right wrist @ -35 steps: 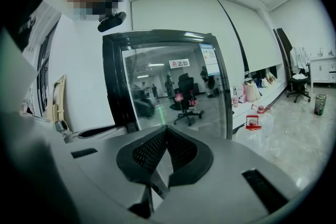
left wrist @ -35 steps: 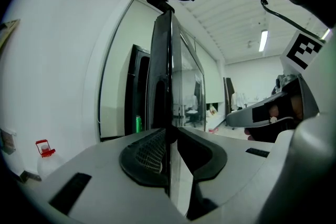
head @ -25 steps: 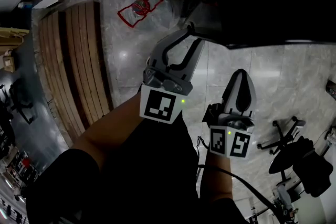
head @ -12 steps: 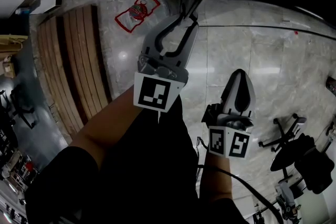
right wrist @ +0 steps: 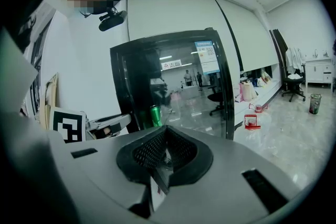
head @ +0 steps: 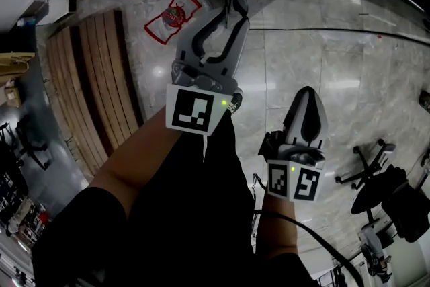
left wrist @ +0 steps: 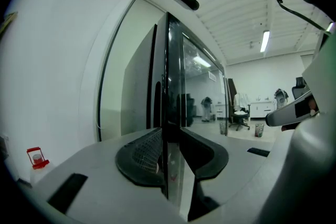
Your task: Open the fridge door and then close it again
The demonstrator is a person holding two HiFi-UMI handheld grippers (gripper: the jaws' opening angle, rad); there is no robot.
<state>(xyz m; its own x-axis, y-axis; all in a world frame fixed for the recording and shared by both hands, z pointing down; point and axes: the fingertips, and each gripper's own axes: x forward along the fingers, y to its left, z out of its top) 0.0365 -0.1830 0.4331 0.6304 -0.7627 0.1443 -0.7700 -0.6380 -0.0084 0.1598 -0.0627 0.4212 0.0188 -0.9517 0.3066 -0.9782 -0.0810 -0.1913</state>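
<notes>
Polished grey tile floor (head: 322,50) all round. Left gripper (head: 232,15) is clamped on the fridge door (left wrist: 167,81). In the left gripper view the door's black edge runs straight up between the two pads (left wrist: 142,157), and both press on it. The glass pane sits to the right of that edge and reflects the room. In the head view the door shows edge-on as a thin dark strip rising from the jaws at frame top, with floor visible on either side of it. Right gripper (head: 307,95) hangs lower and to the right, well apart from the door, jaws together with nothing between them. The right gripper view faces the black-framed glass pane from the front, with the left gripper at the pane's left edge. A green can (right wrist: 155,115) shows in the glass; can't tell if it's behind the glass or a reflection. Clear water jugs (head: 176,10) with red handles sit on the floor just left of the door and are the nearest things to it. Further left is a curved wooden slat bench (head: 101,77). Office chairs (head: 376,181) stand far right, well clear of both grippers.
</notes>
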